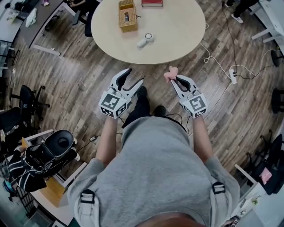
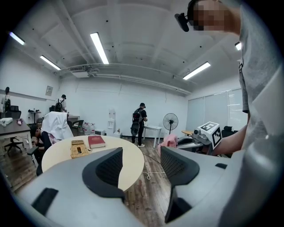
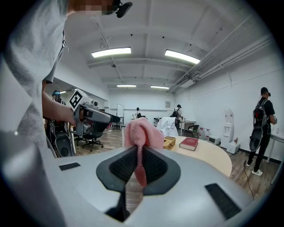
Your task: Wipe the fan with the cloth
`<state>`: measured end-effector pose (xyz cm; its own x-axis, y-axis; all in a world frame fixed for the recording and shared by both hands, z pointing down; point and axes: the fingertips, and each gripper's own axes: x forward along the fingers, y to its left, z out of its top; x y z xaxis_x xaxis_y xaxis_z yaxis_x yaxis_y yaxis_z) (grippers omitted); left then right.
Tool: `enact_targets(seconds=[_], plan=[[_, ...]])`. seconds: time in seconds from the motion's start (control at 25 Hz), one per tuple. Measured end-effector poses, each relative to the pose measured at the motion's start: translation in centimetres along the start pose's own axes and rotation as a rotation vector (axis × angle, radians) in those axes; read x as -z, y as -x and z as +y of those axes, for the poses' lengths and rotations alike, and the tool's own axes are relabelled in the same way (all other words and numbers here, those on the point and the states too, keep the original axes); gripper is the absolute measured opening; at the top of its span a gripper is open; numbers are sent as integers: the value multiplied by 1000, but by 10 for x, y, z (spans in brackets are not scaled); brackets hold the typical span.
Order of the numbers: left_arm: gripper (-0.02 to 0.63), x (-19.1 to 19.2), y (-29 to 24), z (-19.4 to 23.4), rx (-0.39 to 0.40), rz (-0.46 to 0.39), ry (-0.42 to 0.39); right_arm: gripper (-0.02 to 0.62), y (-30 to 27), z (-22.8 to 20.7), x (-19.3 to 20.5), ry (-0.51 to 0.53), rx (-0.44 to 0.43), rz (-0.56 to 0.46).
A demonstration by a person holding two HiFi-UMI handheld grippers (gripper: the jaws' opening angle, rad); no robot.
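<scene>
Fan [image 1: 145,40] lies at the table's [image 1: 177,31] near edge, ahead between the wide, empty left tool [image 1: 135,75] and the right tool [image 1: 175,80] pinching the cloth [image 1: 170,73].

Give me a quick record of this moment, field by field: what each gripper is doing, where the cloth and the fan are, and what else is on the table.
Left gripper: open, nothing between the jaws, over the floor short of the table
Right gripper: shut on the pink cloth, also short of the table
Fan: small, white, lying on the round table, untouched
Also on table: wicker box, red book
Wiping: not yet begun
</scene>
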<state>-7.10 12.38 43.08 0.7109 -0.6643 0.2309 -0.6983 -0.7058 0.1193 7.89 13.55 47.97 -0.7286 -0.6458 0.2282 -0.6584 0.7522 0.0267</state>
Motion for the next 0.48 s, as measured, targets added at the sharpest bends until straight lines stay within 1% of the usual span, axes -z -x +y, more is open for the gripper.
enact_targets(seconds=[0.48], plan=[[270, -4, -19, 65, 42, 17, 22, 34, -61, -23, -6, -9, 24, 38]])
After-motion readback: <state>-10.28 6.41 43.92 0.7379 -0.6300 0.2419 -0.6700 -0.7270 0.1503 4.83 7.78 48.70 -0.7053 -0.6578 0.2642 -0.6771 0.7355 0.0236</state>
